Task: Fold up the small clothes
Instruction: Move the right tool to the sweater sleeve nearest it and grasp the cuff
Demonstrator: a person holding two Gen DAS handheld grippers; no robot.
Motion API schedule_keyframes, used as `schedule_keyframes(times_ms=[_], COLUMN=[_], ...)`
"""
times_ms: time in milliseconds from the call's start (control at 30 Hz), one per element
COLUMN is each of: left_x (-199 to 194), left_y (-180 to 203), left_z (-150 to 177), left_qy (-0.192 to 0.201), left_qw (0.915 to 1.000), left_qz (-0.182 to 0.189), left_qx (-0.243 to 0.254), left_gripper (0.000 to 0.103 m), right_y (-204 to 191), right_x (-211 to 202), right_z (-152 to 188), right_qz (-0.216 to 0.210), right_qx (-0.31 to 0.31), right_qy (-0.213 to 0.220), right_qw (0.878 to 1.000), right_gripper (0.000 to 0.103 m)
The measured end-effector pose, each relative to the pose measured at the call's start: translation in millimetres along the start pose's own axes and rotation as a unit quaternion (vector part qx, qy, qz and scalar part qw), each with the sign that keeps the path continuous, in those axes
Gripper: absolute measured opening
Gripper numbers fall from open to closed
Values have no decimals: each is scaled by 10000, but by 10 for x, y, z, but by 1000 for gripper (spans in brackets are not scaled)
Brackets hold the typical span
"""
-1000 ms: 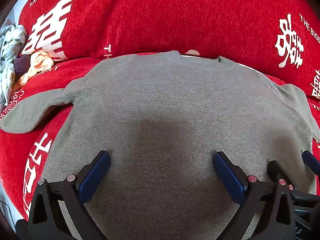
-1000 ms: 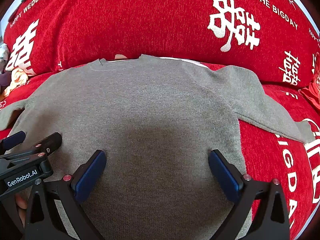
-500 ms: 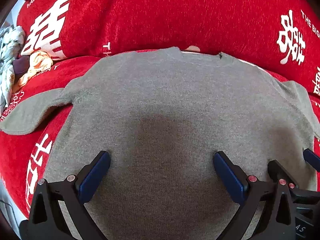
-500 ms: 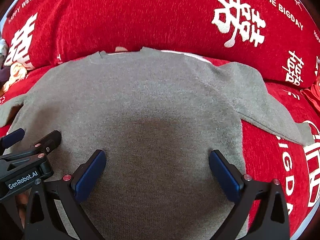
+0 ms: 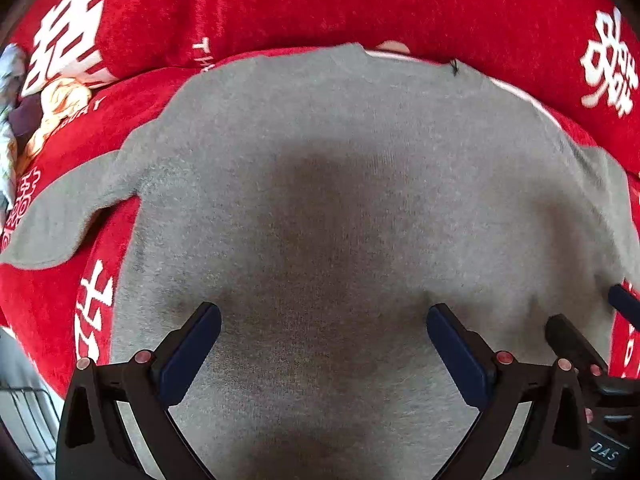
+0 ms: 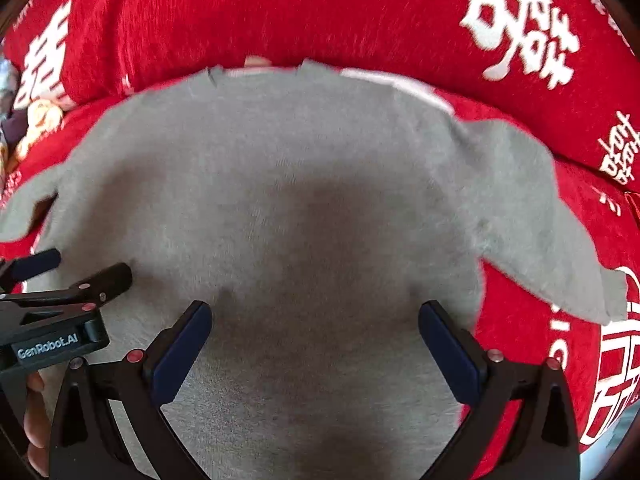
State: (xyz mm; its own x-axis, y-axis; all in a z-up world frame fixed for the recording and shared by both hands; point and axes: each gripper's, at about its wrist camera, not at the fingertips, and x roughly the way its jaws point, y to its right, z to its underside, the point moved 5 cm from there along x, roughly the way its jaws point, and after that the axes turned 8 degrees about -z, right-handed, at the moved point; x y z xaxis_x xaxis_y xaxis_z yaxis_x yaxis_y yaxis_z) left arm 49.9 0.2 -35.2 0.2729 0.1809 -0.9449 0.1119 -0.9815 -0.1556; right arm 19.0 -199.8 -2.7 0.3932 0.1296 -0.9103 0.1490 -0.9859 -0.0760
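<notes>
A small grey knit sweater (image 5: 320,184) lies flat on a red cover, collar at the far side, both sleeves spread outward. It also shows in the right wrist view (image 6: 288,184). Its left sleeve (image 5: 52,220) points left and its right sleeve (image 6: 560,240) points right. My left gripper (image 5: 323,320) is open and empty, close above the lower body of the sweater. My right gripper (image 6: 314,318) is open and empty beside it, over the lower right part. Each gripper shows at the edge of the other's view.
The red cover (image 5: 360,4) with white printed characters rises into a cushion behind the collar. A heap of other small clothes (image 5: 48,108) lies at the far left. A wire rack (image 5: 28,420) shows at the lower left edge.
Both grippers have moved forward and lower over the sweater, which now fills more of each view. Both stay open. The sweater has not moved.
</notes>
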Motion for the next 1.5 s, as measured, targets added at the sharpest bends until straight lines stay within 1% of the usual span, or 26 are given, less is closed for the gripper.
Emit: schedule_keyframes(times_ms=[67,167,300,467,733,867,1033,1167,1233,1333,1500], left_x=[-38,-129,-298,-474,-685,-743,-798,-791,-773,-744,-684], left_y=[20,126,340,662,1346,1688,2016,2233,2311,2365,2412], left_z=[-28,-98,-185,-251,-337,-330,-313,-276,-275,-272,-266], left_qy=[-9,47,290,495,698,725,781,766,754,727,666], left_qw=[9999,9998,9992,9981,9946,9927,9901,9882,9879,9878,9881], left_qz=[-69,-165,-245,-158,-63,-38,29,-17,-11,-14,-48], left_qx=[-88,-44,148,344,769,959,1169,1328,1354,1375,1389], left_gripper=[103,103,103,103,103,103,103,103,103,103,103], right_y=[51,186,396,642,1278,1646,2220,2803,3018,3234,3523], right_x=[-68,-166,-297,-355,-381,-453,-495,-503,-496,-448,-305], right_z=[-23,-48,-43,14,397,478,677,920,1028,1129,1097], right_qz=[-5,-64,-220,-132,47,107,274,468,489,517,72], right_qx=[43,172,403,607,1177,1528,2048,2673,2920,3152,3458], right_qy=[136,321,501,748,927,989,1003,982,969,919,1110], right_qw=[9999,9993,9977,9953,9887,9832,9733,9575,9502,9432,9317], right_gripper=[103,103,103,103,103,103,103,103,103,103,103])
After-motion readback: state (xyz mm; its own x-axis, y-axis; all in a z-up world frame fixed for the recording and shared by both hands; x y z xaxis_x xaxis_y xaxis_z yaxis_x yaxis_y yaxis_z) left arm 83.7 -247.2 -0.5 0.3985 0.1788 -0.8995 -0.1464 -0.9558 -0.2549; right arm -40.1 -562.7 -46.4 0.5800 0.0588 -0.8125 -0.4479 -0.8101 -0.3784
